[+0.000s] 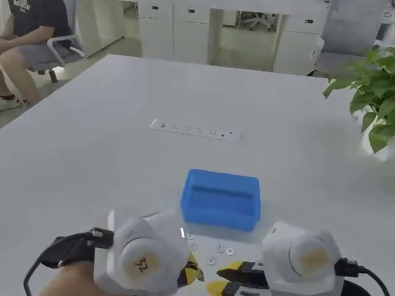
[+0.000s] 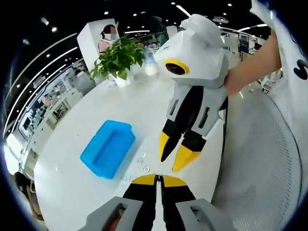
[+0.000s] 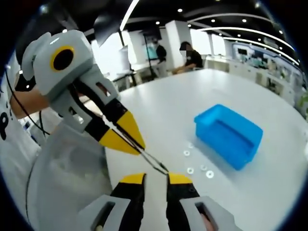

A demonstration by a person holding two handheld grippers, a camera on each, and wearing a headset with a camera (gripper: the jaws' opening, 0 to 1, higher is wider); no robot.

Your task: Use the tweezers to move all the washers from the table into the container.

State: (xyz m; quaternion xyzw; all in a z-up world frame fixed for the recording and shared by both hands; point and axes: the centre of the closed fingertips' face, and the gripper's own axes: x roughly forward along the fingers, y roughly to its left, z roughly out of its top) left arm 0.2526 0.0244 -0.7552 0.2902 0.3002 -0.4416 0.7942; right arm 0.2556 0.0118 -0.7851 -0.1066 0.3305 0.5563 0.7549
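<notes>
A blue rectangular container stands on the white table, also seen in the left gripper view and the right gripper view. Several small silver washers lie just in front of it. My left gripper is shut on thin dark tweezers, whose tips point down towards the table. My right gripper is open, with the tweezer tips reaching between its fingertips. Both grippers hover near the table's front edge, close to the washers.
A white power strip lies beyond the container. A potted green plant stands at the right edge of the table. A person sits on a chair at the far left. White cabinets line the back.
</notes>
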